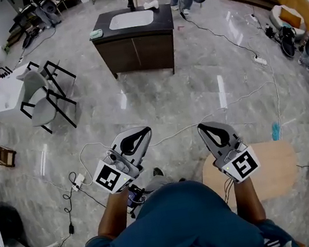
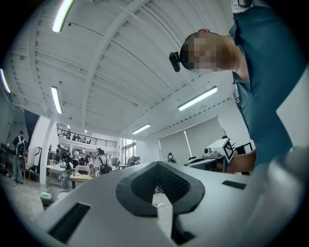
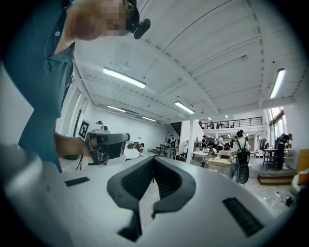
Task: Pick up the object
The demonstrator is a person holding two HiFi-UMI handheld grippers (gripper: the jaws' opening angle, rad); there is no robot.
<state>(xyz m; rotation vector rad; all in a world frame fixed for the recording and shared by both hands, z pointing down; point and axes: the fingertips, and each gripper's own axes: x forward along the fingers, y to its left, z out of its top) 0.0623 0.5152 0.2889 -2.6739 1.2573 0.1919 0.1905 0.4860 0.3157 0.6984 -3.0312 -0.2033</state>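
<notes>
Polished stone floor stretched away under us in a busy workshop, and we had nothing in hand. Our left gripper was pinched fully shut on nothing, its pads meeting at the tips. Our right gripper was likewise closed and empty. We held both out in front of us, side by side and apart, pointing roughly level into the room.

Just below the right one lay a round wooden table, bare where we could see it. A pale cable trailed over the floor ahead of the two tools, and a small blue bottle stood on the floor to the right. Farther on, well apart from us, stood a dark cabinet with a white sink in its top, a green pad at its left corner and a white item by the tap. Black-framed chairs sat off to the left.

We could not tell which of these was the object to pick up, and none lay within reach. We judged the task barely begun, at the approach. To do it well we would need to settle on the target, mind the cable underfoot, and spread the chosen gripper's jaws before arriving. We would then come in level, so the pads close squarely on it.
</notes>
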